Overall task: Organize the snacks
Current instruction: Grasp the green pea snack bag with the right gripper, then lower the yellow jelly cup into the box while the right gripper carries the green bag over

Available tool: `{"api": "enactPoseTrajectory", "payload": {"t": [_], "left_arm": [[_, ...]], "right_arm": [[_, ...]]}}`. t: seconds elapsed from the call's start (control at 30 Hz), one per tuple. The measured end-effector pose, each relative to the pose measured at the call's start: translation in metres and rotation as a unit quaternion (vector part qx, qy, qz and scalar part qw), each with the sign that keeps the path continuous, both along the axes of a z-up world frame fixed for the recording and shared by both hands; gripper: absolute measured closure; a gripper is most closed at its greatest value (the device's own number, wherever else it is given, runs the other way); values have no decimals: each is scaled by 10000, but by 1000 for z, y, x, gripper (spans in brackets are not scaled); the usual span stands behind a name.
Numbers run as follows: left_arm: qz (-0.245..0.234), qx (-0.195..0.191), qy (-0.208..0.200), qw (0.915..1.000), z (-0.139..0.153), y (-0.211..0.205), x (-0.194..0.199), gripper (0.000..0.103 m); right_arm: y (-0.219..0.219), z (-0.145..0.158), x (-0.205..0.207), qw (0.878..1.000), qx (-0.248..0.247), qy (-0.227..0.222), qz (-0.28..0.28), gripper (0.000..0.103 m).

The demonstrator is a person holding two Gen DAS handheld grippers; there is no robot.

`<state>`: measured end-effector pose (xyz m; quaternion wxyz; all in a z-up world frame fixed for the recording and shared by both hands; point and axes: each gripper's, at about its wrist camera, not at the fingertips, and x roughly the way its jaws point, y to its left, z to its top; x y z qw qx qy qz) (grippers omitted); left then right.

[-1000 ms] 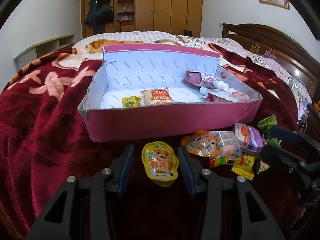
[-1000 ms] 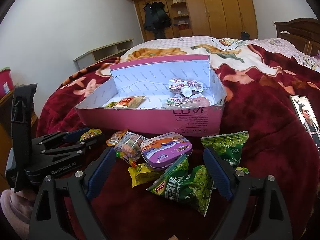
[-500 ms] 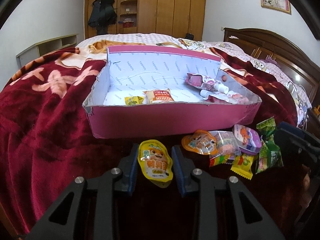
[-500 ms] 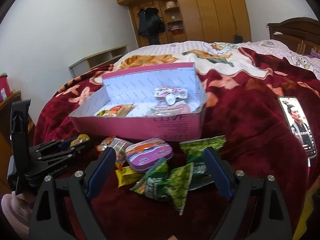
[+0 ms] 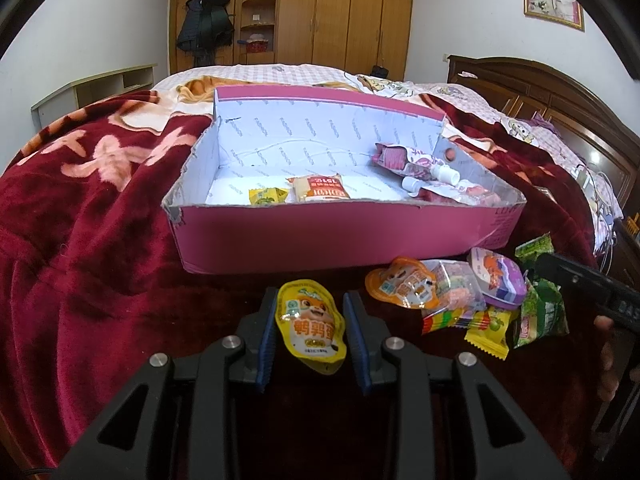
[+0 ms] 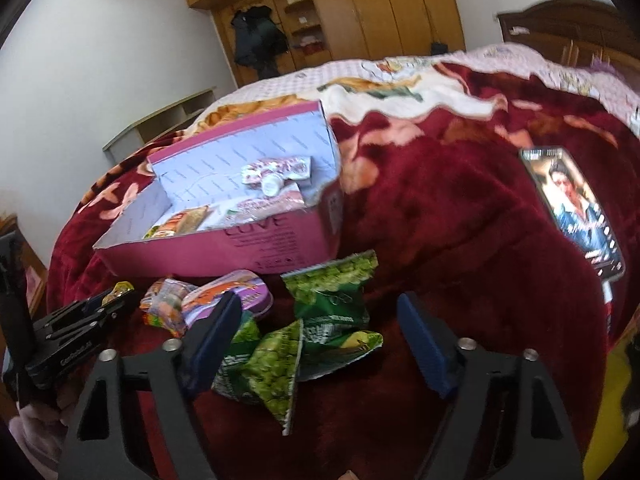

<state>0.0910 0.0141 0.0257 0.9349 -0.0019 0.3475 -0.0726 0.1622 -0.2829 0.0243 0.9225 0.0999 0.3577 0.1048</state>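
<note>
Left gripper (image 5: 310, 326) clamped on yellow pouch (image 5: 312, 326) (pads pressing both edges). Right gripper (image 6: 320, 336) jaws just closing, apart, green packets (image 6: 320, 336) between, untouched.

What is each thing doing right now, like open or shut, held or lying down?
pink box: open, partly filled with snacks.
yellow pouch: squeezed between the pads of the left gripper.
right gripper: jaws just been closing, still apart around the green packets, not pressing.
purple tin: lid shut, lying on the blanket.
phone: screen lit, lying flat.
</note>
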Motion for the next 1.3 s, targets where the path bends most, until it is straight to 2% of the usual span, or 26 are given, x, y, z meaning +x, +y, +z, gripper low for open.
{"api": "enactPoseTrajectory", "payload": {"t": [0.3,0.53,0.93,1.3], "left_arm": [[-2,1,6,10000,-1,0,0,70],[-1,-6,0,10000,-1,-1,0,70],[66,-178,-272,9994,14,1,-12,70],[167,-365,-417,9983,37,9,-15,70]], "right_arm": [[-3,-11,7,9999,85,85,-69,42],[-7,-10,5,9995,286,-20,-104,61],[5,12,-14,9984,74,-552,-16,63],[16,32,-18,9969,107,-752,201,63]]}}
